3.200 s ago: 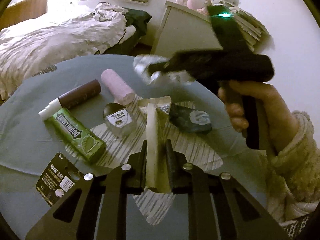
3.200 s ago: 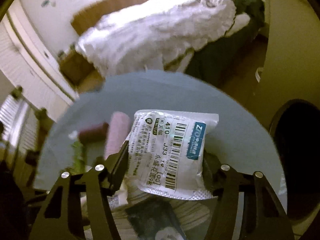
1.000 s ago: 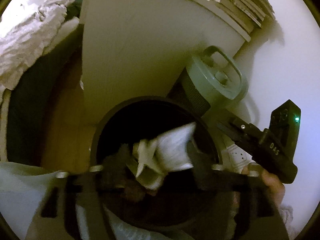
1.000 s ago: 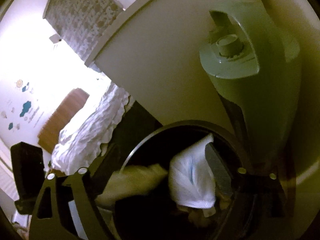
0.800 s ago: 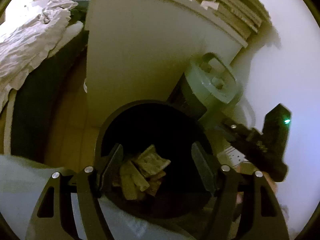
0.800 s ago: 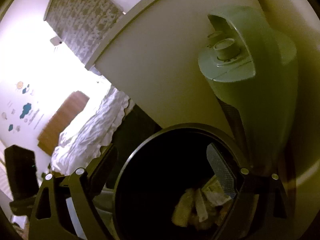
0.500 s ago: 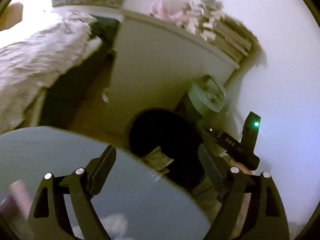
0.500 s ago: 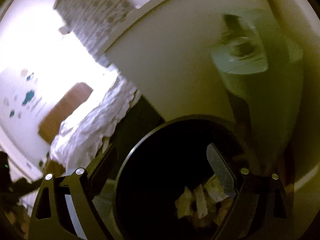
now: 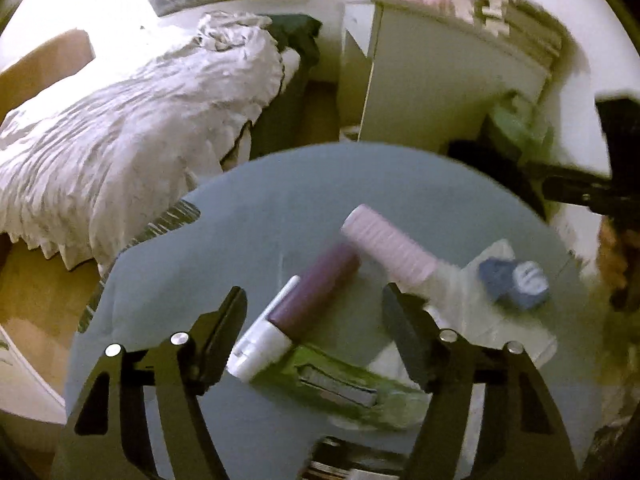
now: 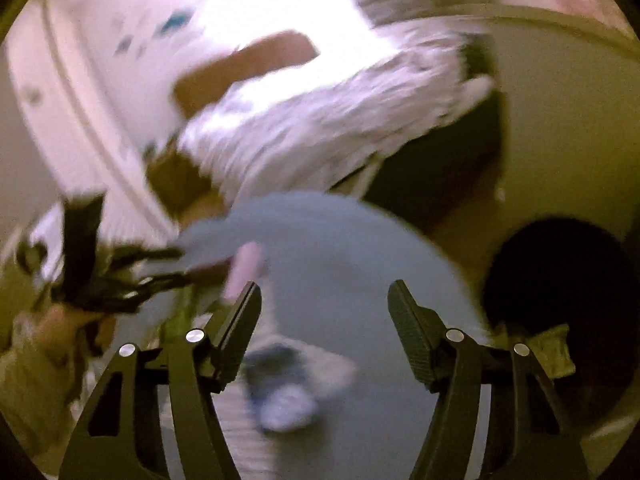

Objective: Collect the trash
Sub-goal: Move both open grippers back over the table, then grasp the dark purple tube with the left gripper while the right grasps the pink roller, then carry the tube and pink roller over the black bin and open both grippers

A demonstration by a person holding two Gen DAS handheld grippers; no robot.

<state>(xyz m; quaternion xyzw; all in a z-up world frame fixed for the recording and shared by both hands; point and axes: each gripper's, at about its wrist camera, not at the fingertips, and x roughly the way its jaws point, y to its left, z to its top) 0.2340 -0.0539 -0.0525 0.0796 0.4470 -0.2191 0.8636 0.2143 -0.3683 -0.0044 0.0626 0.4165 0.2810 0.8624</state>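
Black bin (image 10: 560,280) in right wrist view only

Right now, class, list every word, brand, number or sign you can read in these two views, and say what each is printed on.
No text can be read in either view.
green pack: pale label strip, lettering too blurred to read.
blue packet: white mark, too blurred to read.
Right wrist view: all motion blur, no print legible.

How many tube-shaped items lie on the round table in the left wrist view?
2: a pink ribbed roll toward the far side and a dark purple tube with a white cap beside it. The gripper may hide others.
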